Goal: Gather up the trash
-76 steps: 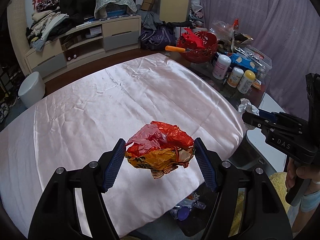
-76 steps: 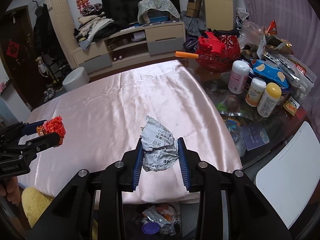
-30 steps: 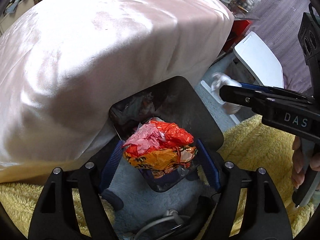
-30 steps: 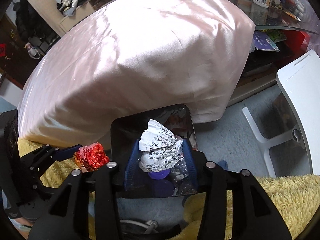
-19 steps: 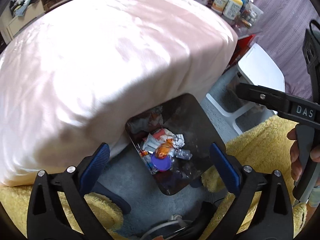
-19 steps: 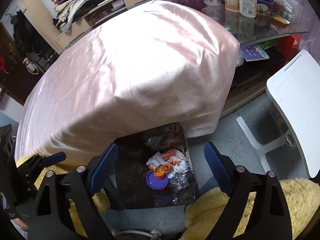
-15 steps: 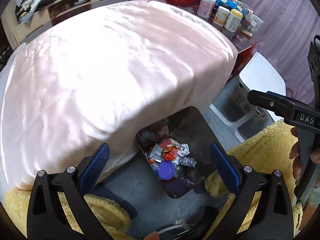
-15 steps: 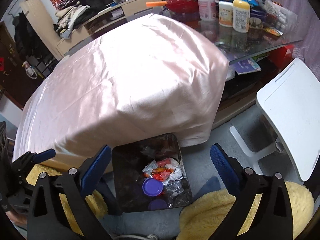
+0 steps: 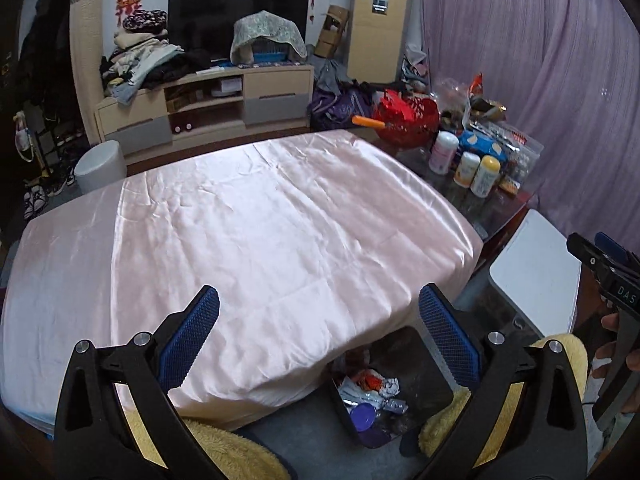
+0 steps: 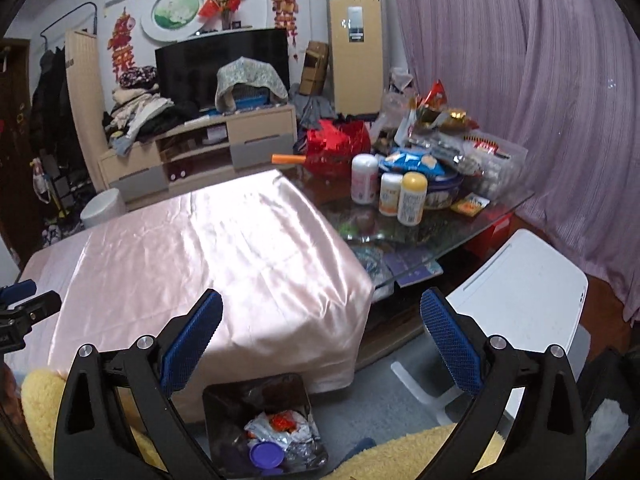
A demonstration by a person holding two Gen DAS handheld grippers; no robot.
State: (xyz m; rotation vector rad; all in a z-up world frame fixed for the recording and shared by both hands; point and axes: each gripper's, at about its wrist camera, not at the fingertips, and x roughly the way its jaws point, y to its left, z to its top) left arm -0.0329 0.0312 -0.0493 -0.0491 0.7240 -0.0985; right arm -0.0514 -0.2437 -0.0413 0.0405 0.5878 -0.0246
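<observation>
A black trash bin (image 9: pixel 420 364) stands on the floor at the table's near edge and also shows in the right wrist view (image 10: pixel 224 408). Crumpled wrappers (image 9: pixel 370 384) and a purple lid (image 9: pixel 364 416) lie inside it; the right wrist view shows the same wrappers (image 10: pixel 280 428). My left gripper (image 9: pixel 320 332) is open and empty above the table's front edge. My right gripper (image 10: pixel 320 340) is open and empty above the bin and the table corner. The right gripper also appears at the right edge of the left wrist view (image 9: pixel 608 268).
A pink satin cloth (image 9: pixel 248 232) covers the table. Bottles (image 10: pixel 400 196), snack bags and a red basket (image 10: pixel 340 144) crowd the glass table end. A white stool (image 10: pixel 524 304) stands to the right. Yellow fleece (image 9: pixel 224 452) lies below the grippers.
Both grippers opened and dropped the red wrapper and the crumpled paper into the bin. Both have since tilted up from the bin to face the table and room.
</observation>
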